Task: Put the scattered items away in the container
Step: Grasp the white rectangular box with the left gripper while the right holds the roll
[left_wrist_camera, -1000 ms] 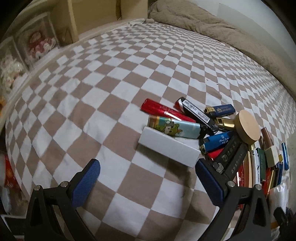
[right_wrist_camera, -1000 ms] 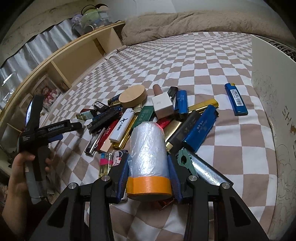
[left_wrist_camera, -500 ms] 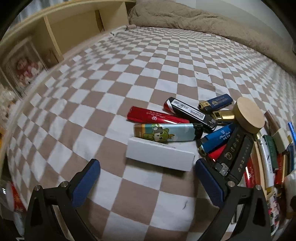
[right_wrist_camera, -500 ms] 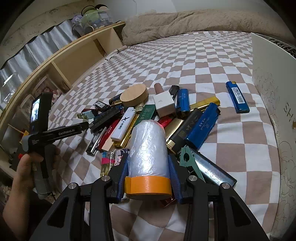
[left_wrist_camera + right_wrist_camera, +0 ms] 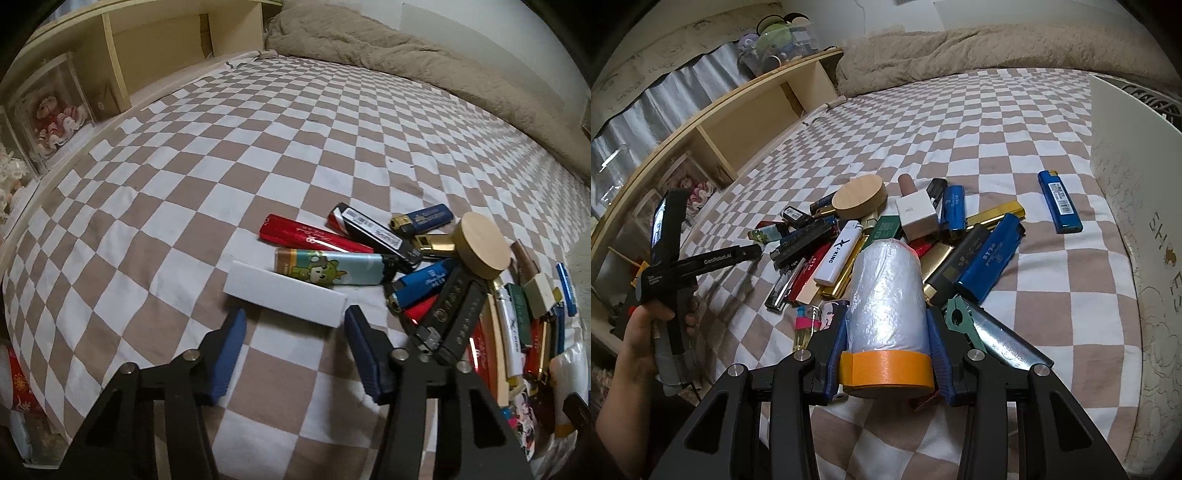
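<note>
A pile of lighters and small items lies on the checkered bedspread. My right gripper is shut on a roll of clear plastic film with an orange tape band, low over the pile. In the left wrist view a white block lies just beyond my left gripper, beside a cartoon lighter and a red lighter. The left jaws are closing and still stand apart. The block sits at their tips, not between the pads. A white box stands at the right.
A round wooden lid and a white cube rest on the pile. One blue lighter lies apart near the box. A wooden shelf runs along the left, with a beige blanket at the far end. A hand holds the left gripper.
The left jaws have drawn much closer together, and that view has turned slightly toward the white block. The right gripper and its roll have not moved.
</note>
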`<state>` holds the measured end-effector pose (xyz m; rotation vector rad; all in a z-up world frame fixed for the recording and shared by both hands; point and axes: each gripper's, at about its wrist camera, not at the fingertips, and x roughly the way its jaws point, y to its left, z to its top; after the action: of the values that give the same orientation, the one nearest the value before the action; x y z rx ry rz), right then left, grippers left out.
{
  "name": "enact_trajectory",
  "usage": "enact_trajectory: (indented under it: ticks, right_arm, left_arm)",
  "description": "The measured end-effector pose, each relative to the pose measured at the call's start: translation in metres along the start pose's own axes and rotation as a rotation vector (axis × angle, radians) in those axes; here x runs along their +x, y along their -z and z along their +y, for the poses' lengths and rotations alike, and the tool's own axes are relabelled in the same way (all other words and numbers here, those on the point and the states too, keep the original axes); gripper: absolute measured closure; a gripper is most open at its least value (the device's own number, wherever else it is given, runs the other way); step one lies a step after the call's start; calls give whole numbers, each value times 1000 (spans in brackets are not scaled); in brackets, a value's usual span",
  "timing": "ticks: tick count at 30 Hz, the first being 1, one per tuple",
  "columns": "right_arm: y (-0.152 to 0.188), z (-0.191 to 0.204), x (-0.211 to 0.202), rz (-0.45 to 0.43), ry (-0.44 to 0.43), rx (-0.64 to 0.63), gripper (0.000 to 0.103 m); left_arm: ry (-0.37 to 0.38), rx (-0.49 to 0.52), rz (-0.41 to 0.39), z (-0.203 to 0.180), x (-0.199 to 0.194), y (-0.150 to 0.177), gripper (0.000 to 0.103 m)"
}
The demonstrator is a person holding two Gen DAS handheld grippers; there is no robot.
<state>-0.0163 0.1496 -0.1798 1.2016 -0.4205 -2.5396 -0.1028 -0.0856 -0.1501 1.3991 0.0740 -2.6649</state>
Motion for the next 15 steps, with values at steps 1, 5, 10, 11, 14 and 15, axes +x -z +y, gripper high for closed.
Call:
enact_trajectory:
  ticks: [1,5,10,11,14,15]
  right_arm:
    - [0,0,0,-1,0,1,61]
    - [0,0,-2,0,-4,6,61]
    - [0,-1,-2,5,-14,4,61]
    - [0,-1,-2,6,-16,4,61]
    - [0,-3,0,13,-23,9,61]
    - [0,-4,1,16,-26,12,61]
  left_arm:
    - [2,4,-4,-1,-2,0,49]
    - [0,21,-24,-2,-7,-1,49]
    - [-95,165,-67,-6,-8,-2,0]
    - [-102,201,-73,-8,-8,-2,0]
    - [-90,280,-66,-12,-6,-6,0]
    - [-83,296,-61,-13,-4,-7,0]
